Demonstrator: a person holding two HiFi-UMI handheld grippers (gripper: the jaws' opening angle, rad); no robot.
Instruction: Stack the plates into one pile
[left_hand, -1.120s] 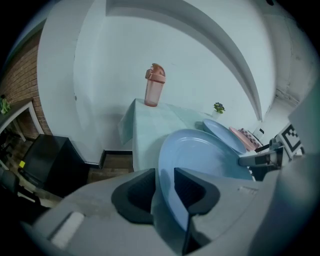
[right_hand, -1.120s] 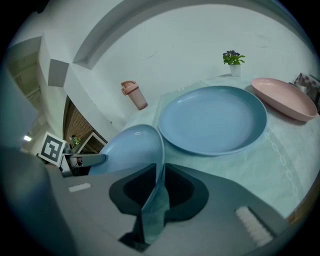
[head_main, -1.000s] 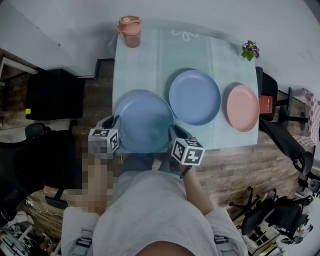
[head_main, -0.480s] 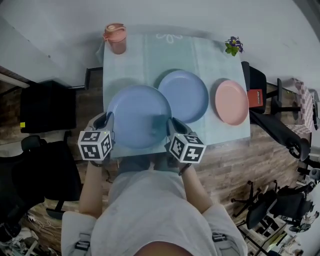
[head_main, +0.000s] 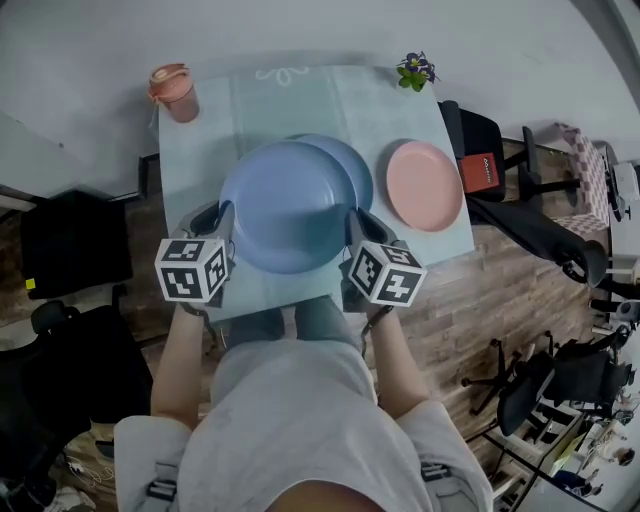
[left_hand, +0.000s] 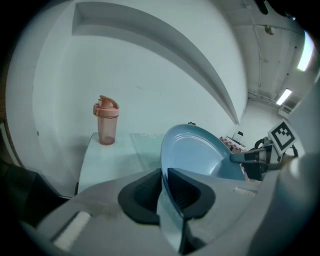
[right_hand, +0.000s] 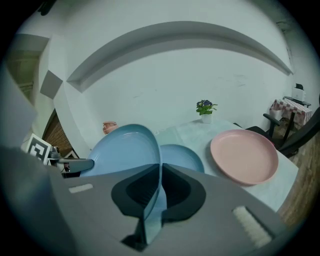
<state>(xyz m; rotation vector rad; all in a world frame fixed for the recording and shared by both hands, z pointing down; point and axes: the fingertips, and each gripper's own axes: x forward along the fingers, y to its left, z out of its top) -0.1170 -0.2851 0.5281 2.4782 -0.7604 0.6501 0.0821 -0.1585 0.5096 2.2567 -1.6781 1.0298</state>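
Head view: holding the big blue plate up over the table, partly covering the smaller blue plate. Seeing the pink plate lying flat to the right, apart from both blue ones.

Pinching the big plate's left edge in the left gripper and its right edge in the right gripper. Having just been closing both pairs of jaws, and now pressing them on the thin rim, as shown in the left gripper view and the right gripper view.

Probably carrying the big plate toward the smaller blue one. Doing it well likely means:
- holding both sides level, so no tipping;
- moving both hands together, so no pulling on the rim;
- lining up middle over middle;
- going down slowly, and letting go only once resting.

Watching for wobble, maybe, with a big plate sitting on a smaller one.

Looking for words: finding none on the plates or the pink cup. Finding only black and white squares on the gripper cubes. Spotting small white print on a red thing at the right, too tiny for reading.
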